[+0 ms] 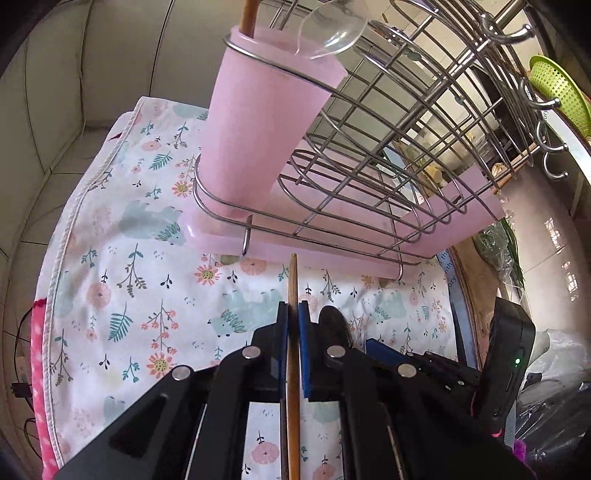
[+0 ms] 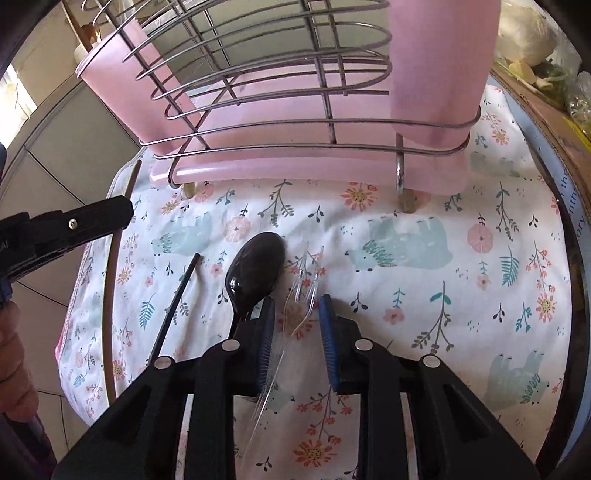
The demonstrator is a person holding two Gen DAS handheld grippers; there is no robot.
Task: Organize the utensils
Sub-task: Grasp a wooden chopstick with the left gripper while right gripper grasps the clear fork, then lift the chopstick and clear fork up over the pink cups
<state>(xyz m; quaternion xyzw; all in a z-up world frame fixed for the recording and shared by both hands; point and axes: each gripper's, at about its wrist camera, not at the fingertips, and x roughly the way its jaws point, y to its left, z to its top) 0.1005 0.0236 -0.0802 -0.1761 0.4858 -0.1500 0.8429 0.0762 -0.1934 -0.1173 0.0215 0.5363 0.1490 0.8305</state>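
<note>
My left gripper (image 1: pixel 293 314) is shut on a wooden chopstick (image 1: pixel 293 280) that points at the wire rack's pink base. The pink utensil cup (image 1: pixel 255 125) in the wire rack (image 1: pixel 388 122) holds a wooden stick and a clear plastic spoon (image 1: pixel 332 29). My right gripper (image 2: pixel 297 314) is open, its jaws on either side of a clear plastic fork (image 2: pixel 301 288) lying on the floral cloth. A black spoon (image 2: pixel 255 273) lies just left of the fork, and a black chopstick (image 2: pixel 177 299) lies further left. The left gripper (image 2: pixel 66 225) shows at the left edge.
The floral cloth (image 2: pixel 443 277) covers the round table. The rack's pink drip tray (image 2: pixel 280 170) stands at the far side. A second pink cup (image 2: pixel 439 74) sits at the rack's right. A green basket (image 1: pixel 557 88) and bags lie beyond the table.
</note>
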